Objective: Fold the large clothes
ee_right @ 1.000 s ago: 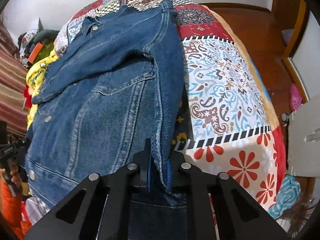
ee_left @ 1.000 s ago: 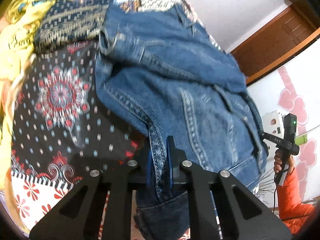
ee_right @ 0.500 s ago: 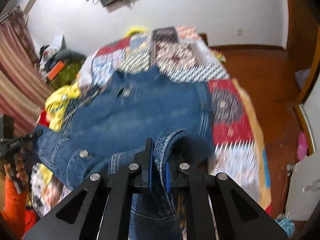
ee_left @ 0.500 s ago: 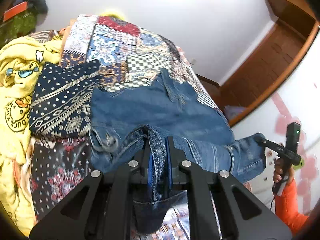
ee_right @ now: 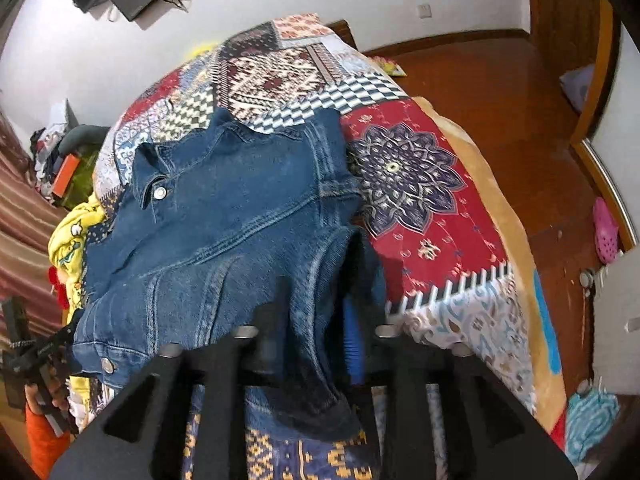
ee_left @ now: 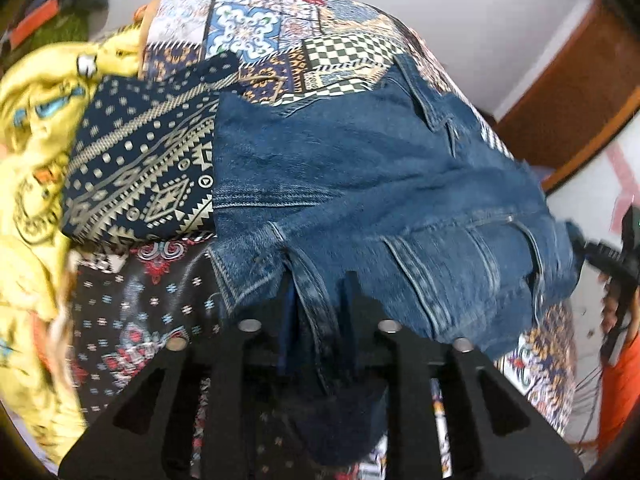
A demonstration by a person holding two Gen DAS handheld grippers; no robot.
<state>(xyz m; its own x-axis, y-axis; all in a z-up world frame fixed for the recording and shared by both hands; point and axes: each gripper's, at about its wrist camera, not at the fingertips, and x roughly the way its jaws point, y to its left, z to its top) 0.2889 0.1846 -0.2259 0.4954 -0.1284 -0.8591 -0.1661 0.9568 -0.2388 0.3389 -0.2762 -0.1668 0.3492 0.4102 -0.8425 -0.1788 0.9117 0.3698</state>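
Both hand-held grippers, left (ee_left: 316, 304) and right (ee_right: 316, 312), pinch the jacket (ee_right: 240, 216) hem above the bed (ee_right: 432, 184); thick, bunched denim may slip, skewing the fold.

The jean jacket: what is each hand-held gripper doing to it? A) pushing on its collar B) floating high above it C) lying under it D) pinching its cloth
D: in each wrist view the denim jacket runs between the fingers of the left hand-held gripper and of the right hand-held gripper.
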